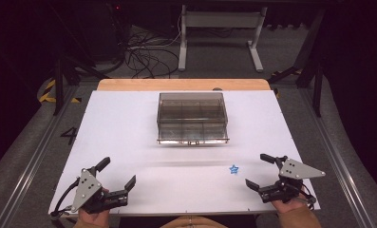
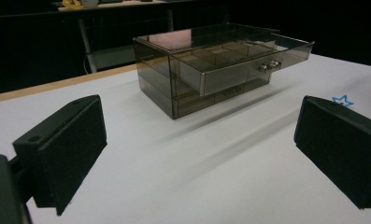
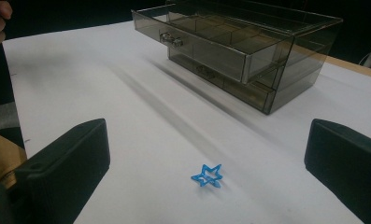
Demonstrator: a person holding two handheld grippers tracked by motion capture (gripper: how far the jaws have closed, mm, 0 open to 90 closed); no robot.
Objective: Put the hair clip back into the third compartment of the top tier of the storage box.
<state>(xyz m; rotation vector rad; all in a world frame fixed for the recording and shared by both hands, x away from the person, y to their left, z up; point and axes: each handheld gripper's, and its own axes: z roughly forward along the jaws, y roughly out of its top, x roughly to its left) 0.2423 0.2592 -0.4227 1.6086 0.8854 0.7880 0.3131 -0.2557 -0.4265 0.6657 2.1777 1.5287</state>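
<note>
Item 1: blue star [image 1: 233,169], small, openwork, lying flat on the white table [image 1: 129,123]. Seen from above it sits at about 5 o'clock from the table's middle, near the front edge. In the right gripper view the blue star [image 3: 207,175] lies on the bare surface ahead of the jaws and between their lines, touching neither.

Item 2: right gripper [image 1: 260,171], held in a hand at 4 o'clock on the table, just beside the star. Jaws stand wide apart with nothing between the pads.

Item 3: left gripper [image 1: 116,172], held in a hand at 8 o'clock, well apart from the star. Jaws likewise spread wide, gripping nothing.

Item 4: smoky clear drawer box [image 1: 192,117], at 12 o'clock from the table's middle. Its top drawer [image 2: 239,58] is pulled out toward the person, showing divided compartments; the lower drawer is pushed in. The star lies at about 5 o'clock from the box, apart from it.
</note>
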